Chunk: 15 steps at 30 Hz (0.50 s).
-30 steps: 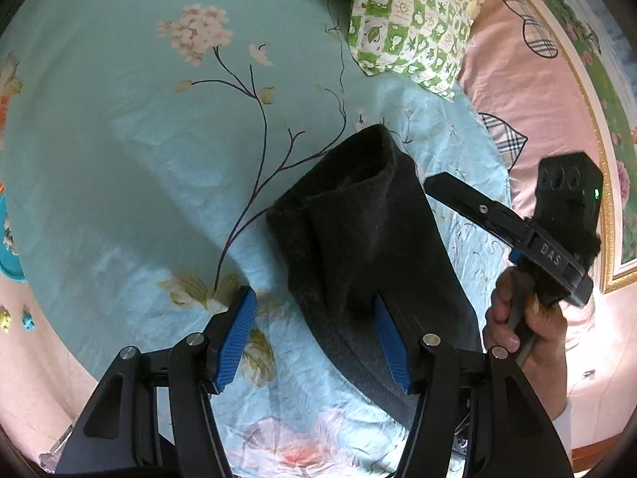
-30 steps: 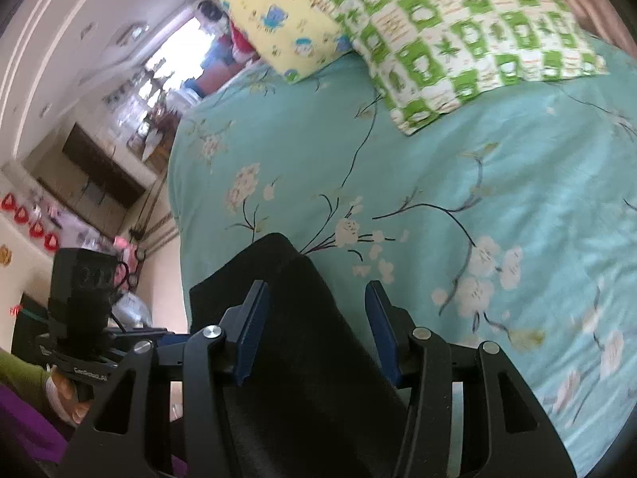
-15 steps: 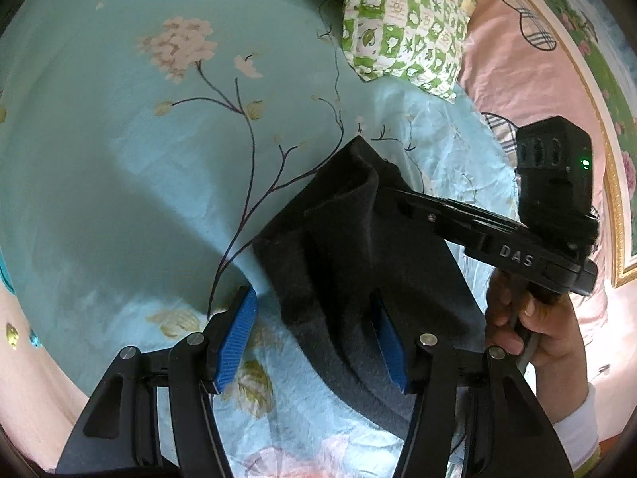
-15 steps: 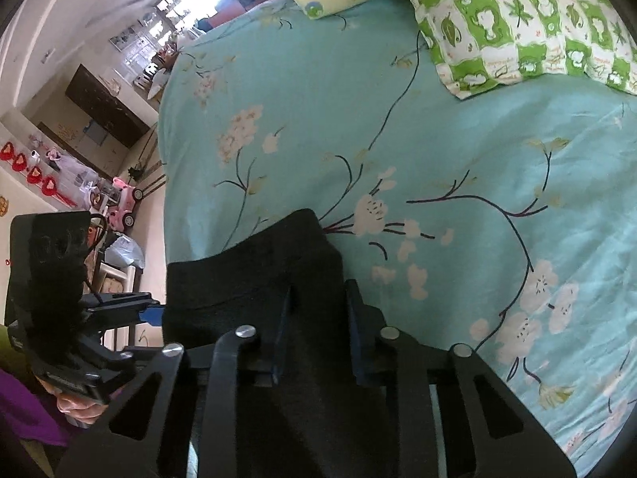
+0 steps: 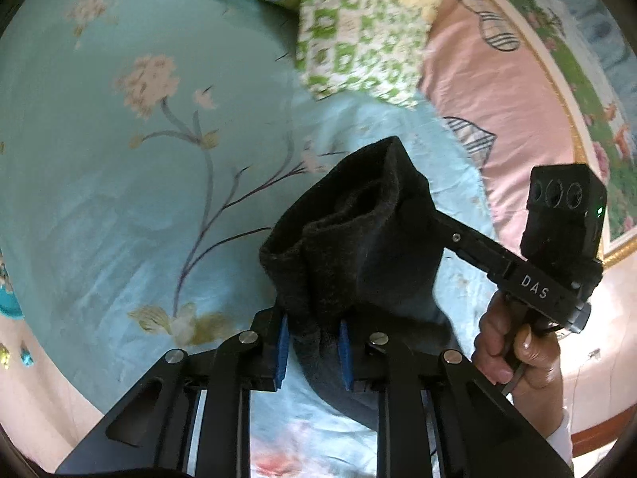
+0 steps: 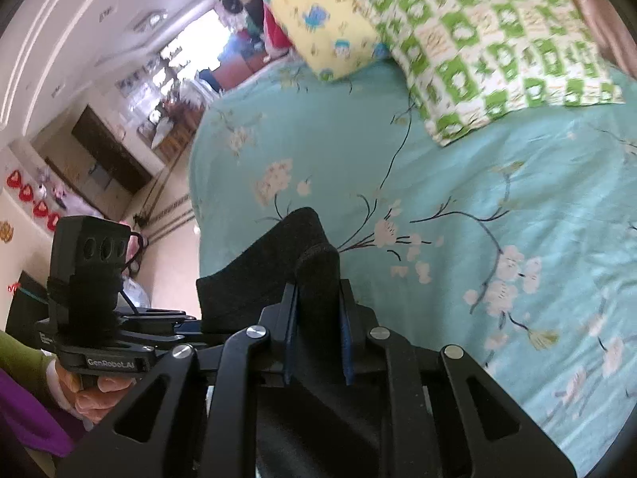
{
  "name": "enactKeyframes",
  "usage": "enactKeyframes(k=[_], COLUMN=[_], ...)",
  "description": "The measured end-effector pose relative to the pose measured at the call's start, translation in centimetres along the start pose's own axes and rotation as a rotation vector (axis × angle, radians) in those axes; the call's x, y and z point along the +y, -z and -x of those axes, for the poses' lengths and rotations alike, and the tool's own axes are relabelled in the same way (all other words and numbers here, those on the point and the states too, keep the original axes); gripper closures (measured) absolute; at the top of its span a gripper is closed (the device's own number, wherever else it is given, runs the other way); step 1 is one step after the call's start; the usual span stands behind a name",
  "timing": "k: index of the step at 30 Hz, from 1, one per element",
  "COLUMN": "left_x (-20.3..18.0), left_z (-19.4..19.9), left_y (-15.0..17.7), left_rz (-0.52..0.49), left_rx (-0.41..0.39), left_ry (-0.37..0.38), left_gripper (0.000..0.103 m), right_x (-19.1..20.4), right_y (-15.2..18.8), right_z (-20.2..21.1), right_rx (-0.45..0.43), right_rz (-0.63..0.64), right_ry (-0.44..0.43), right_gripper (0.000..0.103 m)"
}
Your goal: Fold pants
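Observation:
The dark grey pants (image 5: 358, 247) are bunched and lifted off the teal floral bedsheet (image 5: 119, 183). My left gripper (image 5: 312, 352) is shut on the near edge of the pants, cloth pinched between its blue pads. My right gripper (image 6: 317, 342) is shut on another part of the pants (image 6: 270, 271), a fold sticking up between its fingers. In the left wrist view the right gripper's body (image 5: 529, 279) reaches into the cloth from the right. The left gripper's body (image 6: 91, 298) shows at the left of the right wrist view.
A green-and-white checked pillow (image 5: 358, 36) and a yellow pillow (image 6: 318, 12) lie at the head of the bed. A pink sheet (image 5: 497, 91) lies beyond the teal one. The bed's left edge (image 6: 199, 215) drops to the floor.
Both grippers went from open to shut on the pants. The right one closed first, then the left. The cloth has bunched and risen off the sheet.

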<state>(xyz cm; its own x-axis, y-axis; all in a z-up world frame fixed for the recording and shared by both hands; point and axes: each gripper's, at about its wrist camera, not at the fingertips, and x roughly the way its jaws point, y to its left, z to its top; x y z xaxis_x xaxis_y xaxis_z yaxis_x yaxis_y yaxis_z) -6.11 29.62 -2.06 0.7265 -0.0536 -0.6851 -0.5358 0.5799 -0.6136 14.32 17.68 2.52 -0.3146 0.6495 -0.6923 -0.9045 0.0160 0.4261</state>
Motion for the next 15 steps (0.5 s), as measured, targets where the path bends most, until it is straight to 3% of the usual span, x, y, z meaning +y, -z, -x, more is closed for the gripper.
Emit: enactKeyframes(k=[6,15], left_x=[-4.0,-9.6], left_z=[2.4,4.1], left_y=[0.4,1.8], left_rz=[-0.080,-0.205], left_rx=[-0.014,-0.020], left_ry=[0.100,0.172], left_gripper=[0.083,0.083], right_x=[1.3,1.2], right_y=[1.1,4.5], right_z=[5.1,12.0], right_rx=[-0.131,-0.306], right_rz=[-0.011,-0.080], right_ry=[0.016,0.008], right_gripper=[0.084,0.084])
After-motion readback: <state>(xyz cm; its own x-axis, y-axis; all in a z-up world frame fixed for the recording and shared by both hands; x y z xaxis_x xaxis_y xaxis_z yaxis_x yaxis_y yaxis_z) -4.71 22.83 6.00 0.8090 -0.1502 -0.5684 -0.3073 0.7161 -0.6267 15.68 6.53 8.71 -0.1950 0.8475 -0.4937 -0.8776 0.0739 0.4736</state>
